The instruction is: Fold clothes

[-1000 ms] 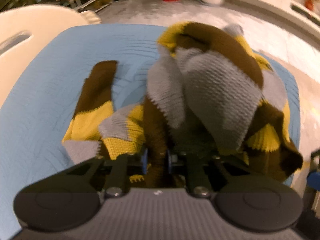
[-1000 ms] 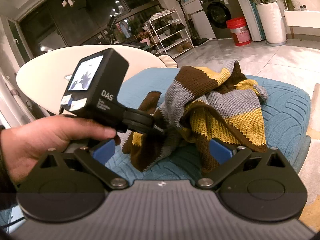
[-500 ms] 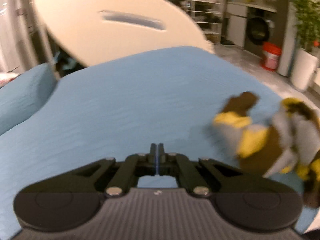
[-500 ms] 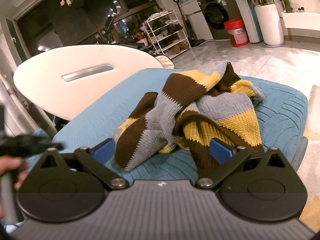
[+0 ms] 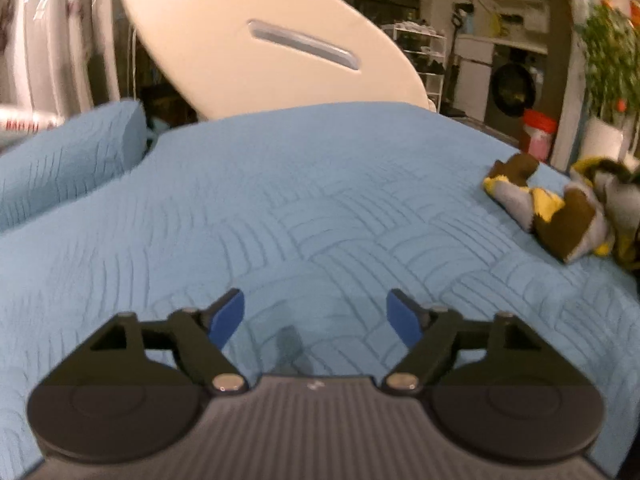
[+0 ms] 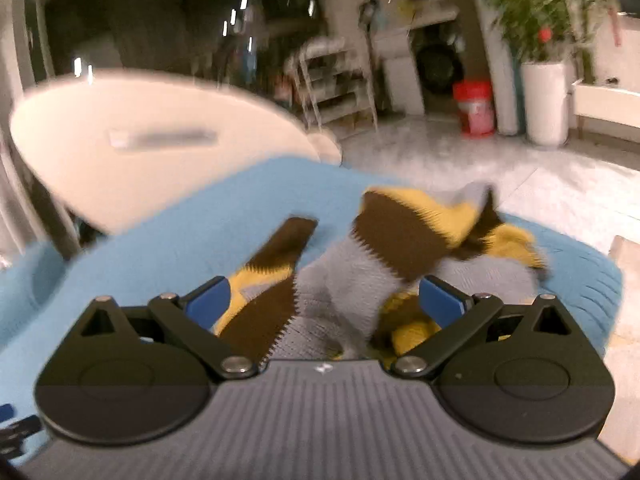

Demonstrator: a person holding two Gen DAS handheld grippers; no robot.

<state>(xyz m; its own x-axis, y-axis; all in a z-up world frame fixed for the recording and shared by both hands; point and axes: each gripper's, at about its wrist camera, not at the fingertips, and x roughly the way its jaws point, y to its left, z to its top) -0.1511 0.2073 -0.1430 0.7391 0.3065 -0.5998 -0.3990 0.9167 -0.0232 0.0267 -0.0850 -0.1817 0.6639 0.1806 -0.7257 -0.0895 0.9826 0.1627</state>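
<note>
Right now the crumpled brown, grey & yellow striped knit sweater (image 6: 384,264) sits in a heap on the light-blue quilted bed cover (image 5: 320,208), toward the bed's far right end as seen from the left wrist cam, where only a bunched part of it shows (image 5: 560,208). One brown-and-yellow sleeve sticks out flat to the left of the pile in the right wrist view.

Right tongs (image 6: 324,304) hang directly over the near edge of the sweater, blue pads spread wide w/ knit fabric showing between them but nothing pinched; whether the pads touch the cloth can't be told, the frame's blurry. Left tongs (image 5: 316,314) are also spread wide & empty, over bare cover, well apart from the sweater.

Behind the bed stands a cream oval headboard (image 5: 260,40) w/ a long slot in it. A blue quilted pillow (image 5: 68,160) lies at the left. Farther back: a red bucket (image 6: 474,106), a tall white planter (image 6: 546,100) holding a leafy plant, a white wire shelf rack (image 6: 336,84).
</note>
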